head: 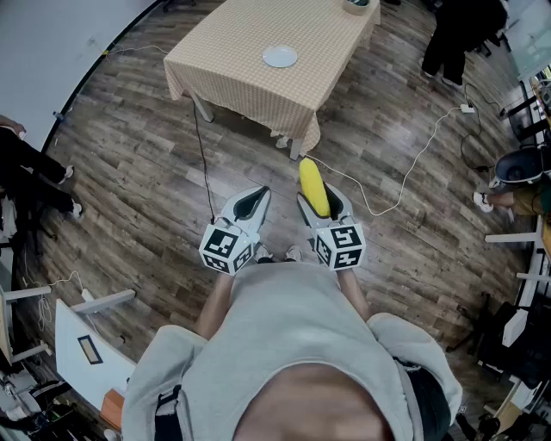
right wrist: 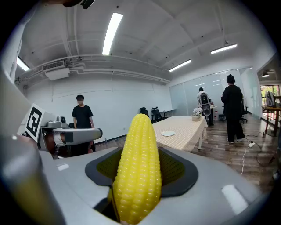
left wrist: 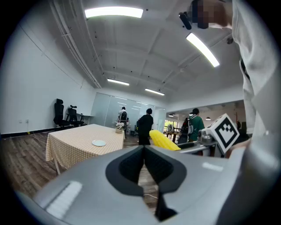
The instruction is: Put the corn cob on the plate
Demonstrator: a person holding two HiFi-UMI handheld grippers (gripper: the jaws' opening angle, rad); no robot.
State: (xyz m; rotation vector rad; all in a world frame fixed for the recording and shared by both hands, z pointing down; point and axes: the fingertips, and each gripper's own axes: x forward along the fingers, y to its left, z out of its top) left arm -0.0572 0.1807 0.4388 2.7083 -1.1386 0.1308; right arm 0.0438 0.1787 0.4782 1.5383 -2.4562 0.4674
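Note:
A yellow corn cob (head: 312, 188) sticks forward out of my right gripper (head: 318, 200), whose jaws are shut on it; the cob (right wrist: 138, 169) fills the middle of the right gripper view. My left gripper (head: 249, 205) is held beside it at the same height, jaws shut on nothing (left wrist: 144, 163). The corn cob (left wrist: 163, 139) shows to its right in the left gripper view. A small white plate (head: 280, 57) lies on a table with a checked tan cloth (head: 250, 65) well ahead of both grippers. The plate (right wrist: 168, 133) is also visible in the right gripper view, as is the plate (left wrist: 99, 143) in the left gripper view.
Wood floor lies between me and the table. A black cable (head: 202, 155) and a white cable (head: 413, 168) trail across it. A flower pot (head: 358, 5) stands at the table's far end. People stand at the left edge (head: 26, 172) and back right (head: 461, 34). Office chairs and desks line the right side.

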